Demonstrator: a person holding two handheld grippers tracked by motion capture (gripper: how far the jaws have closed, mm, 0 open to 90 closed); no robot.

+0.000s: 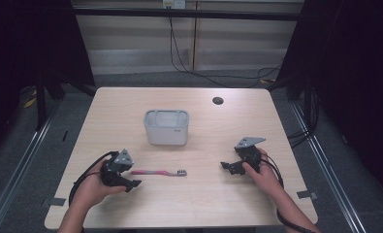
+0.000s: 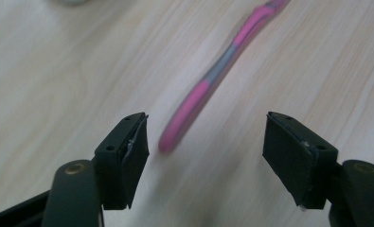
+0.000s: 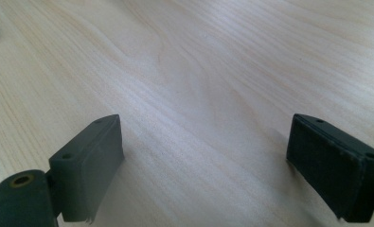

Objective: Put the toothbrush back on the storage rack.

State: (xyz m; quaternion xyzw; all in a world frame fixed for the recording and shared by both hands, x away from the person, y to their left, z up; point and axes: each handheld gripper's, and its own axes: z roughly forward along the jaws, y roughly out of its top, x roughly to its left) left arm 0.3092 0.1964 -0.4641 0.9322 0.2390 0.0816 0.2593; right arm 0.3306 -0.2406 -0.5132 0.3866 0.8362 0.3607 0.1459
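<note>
With the left gripper (image 2: 206, 142) spread just short of the toothbrush (image 2: 208, 80) handle end, we should straddle it squarely before pinching; right gripper (image 3: 206, 161) spread, idle.

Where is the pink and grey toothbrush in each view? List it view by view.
High view: pink and grey toothbrush lies below the grey plastic tub, beside the left gripper.
Left gripper view: runs diagonally to top right.
Right gripper view: cannot tell.
Shared landmark: light wooden table.
</note>
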